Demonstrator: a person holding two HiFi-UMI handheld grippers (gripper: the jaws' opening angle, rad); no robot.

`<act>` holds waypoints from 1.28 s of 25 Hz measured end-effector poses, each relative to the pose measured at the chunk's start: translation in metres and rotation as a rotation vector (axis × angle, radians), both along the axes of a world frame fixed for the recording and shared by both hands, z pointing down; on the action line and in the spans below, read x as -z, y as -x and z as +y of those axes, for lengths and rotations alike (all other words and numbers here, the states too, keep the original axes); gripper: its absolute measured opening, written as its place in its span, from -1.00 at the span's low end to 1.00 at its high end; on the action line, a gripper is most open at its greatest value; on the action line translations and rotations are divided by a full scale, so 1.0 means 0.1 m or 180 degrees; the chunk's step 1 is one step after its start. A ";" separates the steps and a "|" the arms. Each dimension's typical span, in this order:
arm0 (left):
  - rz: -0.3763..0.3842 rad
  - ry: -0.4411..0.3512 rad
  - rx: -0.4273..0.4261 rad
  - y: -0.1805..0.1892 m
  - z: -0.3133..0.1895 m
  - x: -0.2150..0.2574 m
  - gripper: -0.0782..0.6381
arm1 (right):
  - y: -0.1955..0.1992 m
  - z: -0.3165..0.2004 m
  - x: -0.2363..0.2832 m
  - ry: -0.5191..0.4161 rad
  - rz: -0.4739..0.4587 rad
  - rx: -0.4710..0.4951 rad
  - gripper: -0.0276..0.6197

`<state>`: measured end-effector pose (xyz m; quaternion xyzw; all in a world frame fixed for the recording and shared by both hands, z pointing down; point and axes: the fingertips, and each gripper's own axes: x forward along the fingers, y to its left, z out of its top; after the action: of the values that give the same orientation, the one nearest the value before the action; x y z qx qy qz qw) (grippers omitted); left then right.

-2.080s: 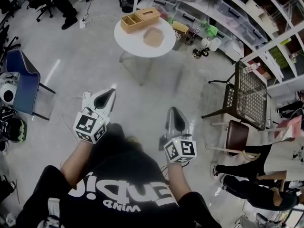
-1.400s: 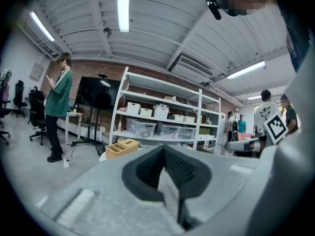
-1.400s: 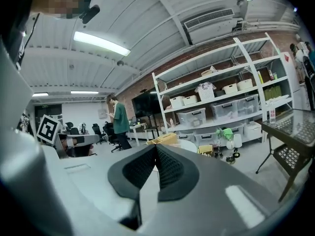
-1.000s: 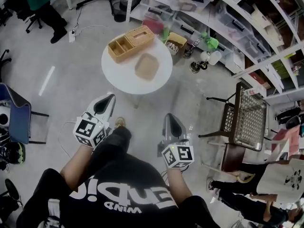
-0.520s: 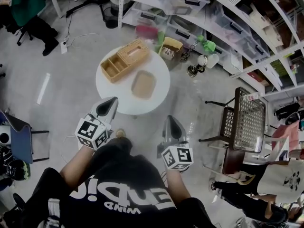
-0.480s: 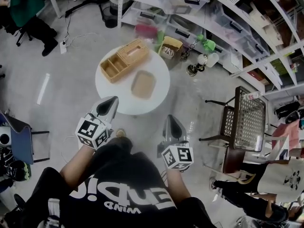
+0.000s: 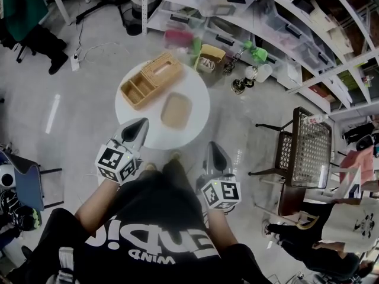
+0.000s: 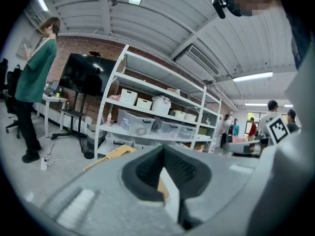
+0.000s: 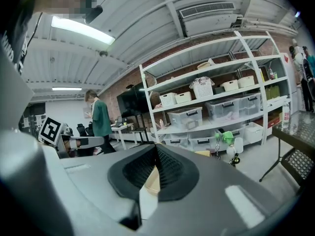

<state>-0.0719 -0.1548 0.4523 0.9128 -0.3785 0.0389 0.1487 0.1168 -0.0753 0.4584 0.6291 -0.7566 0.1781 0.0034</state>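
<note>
In the head view, the left gripper (image 7: 135, 129) and the right gripper (image 7: 216, 154) were held out in front of the person, both with jaws pressed together and nothing between them. The left gripper's tip lay over the near edge of a round white table (image 7: 199, 102), while the right one hung just off that edge, above the floor. On the table, a light wooden divided box (image 7: 151, 80) stood toward the far left edge. A shallow tan wooden tray (image 7: 176, 111) lay just beside it, nearer the middle and closest to the grippers.

Both pieces looked stiff and light. The tray's low rim seemed the place to pinch, and its smooth wood might slide in the pads. The box looked bulkier, and one of its thin walls or inner partitions seemed the better hold.

In the left gripper view, the left gripper (image 8: 165, 170) was closed and empty. The box (image 8: 112, 154) showed beyond its left side, with a tan sliver visible through the narrow notch below the pads.

In the right gripper view, the right gripper (image 9: 156, 167) was likewise closed on nothing. A strip of tan wood showed past the pads, and white metal shelving (image 9: 211, 107) stood well behind.
</note>
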 end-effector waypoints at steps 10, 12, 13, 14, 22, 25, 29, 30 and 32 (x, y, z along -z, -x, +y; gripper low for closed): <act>-0.0079 0.0071 0.0141 -0.15 -0.46 -0.11 -0.77 | -0.06 -0.64 -0.05 -0.0041 -0.0006 0.0241 -0.92; -0.0094 0.0090 0.0154 -0.18 -0.54 -0.12 -0.77 | -0.07 -0.75 -0.04 -0.0044 -0.0008 0.0287 -0.92; -0.0107 0.0100 0.0145 -0.20 -0.56 -0.13 -0.77 | -0.08 -0.78 -0.03 -0.0038 -0.0012 0.0309 -0.92; -0.0123 0.0108 0.0134 -0.23 -0.59 -0.14 -0.77 | -0.08 -0.81 -0.04 -0.0031 -0.0016 0.0332 -0.92; -0.0199 0.0316 0.0135 -0.35 -0.77 -0.38 -0.43 | -0.19 -0.99 -0.11 0.0029 -0.0008 0.0424 -0.92; -0.0186 0.0417 0.0134 -0.38 -0.82 -0.52 -0.20 | -0.22 -1.04 -0.15 0.0051 -0.0014 0.0440 -0.92; -0.0158 0.0611 0.0132 -0.41 -0.86 -0.76 -0.09 | -0.26 -1.08 -0.20 0.0087 -0.0023 0.0442 -0.92; -0.0172 0.0660 0.0138 -0.41 -0.87 -0.84 -0.09 | -0.27 -1.09 -0.22 0.0096 -0.0022 0.0447 -0.92; -0.0220 0.0748 0.0156 -0.41 -0.91 -0.99 -0.10 | -0.28 -1.12 -0.23 0.0110 -0.0022 0.0456 -0.92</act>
<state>-0.0311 -0.2453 0.5508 0.8776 -0.3984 0.1108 0.2424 0.1449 -0.1876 0.4818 0.5727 -0.7965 0.1927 0.0245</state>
